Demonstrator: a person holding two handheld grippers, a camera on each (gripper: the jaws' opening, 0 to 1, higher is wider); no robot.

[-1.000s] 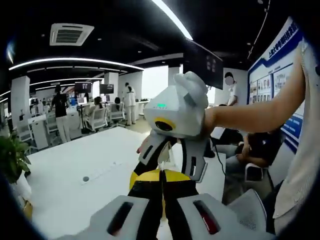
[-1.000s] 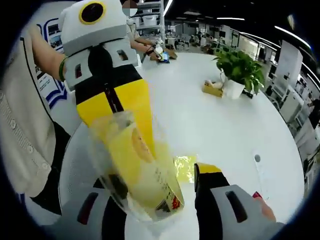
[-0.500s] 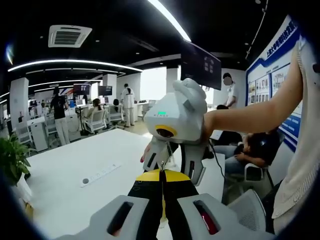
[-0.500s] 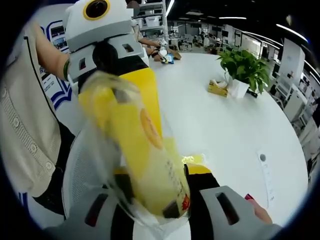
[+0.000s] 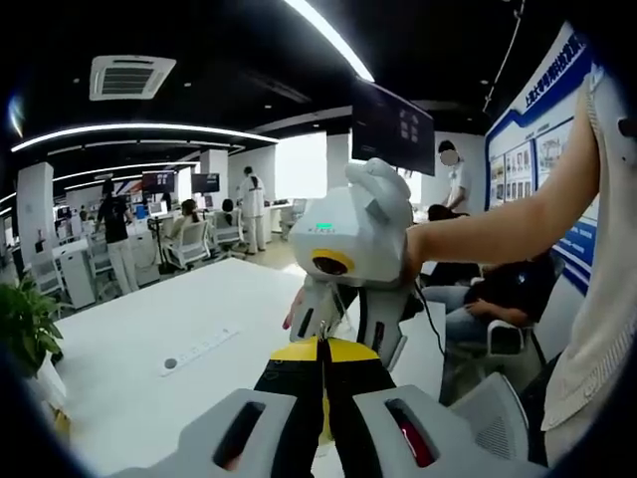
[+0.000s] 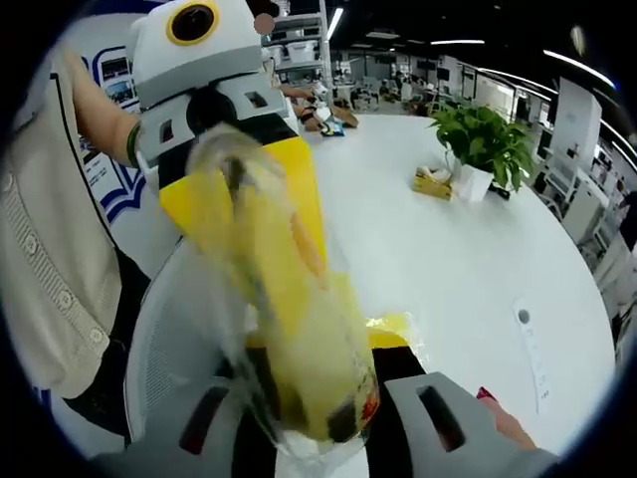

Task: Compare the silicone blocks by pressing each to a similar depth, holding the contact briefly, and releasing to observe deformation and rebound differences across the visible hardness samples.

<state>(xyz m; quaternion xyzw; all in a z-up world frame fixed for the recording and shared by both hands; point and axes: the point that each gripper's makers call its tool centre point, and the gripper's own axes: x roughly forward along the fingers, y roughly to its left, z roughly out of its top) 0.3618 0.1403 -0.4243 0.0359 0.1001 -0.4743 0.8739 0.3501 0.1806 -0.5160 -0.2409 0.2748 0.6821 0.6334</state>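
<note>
A clear plastic bag with a yellow silicone block inside stretches between the two grippers, above the table's edge. My right gripper is shut around the bag's lower end. The left gripper comes in from the upper left, its yellow jaws pinched on the bag's top. In the left gripper view, my left gripper has its jaws pressed together on a thin sliver of clear plastic. The right gripper faces it, held by a person's hand. The block itself is blurred behind the plastic.
A large white table carries a potted plant, a small yellow box and a flush power strip. A white mesh chair sits below the bag. People stand and sit in the office behind.
My right gripper's jaws have closed in on the bag's lower end. The bag has swung more upright between the two grippers. The left gripper stays shut.
</note>
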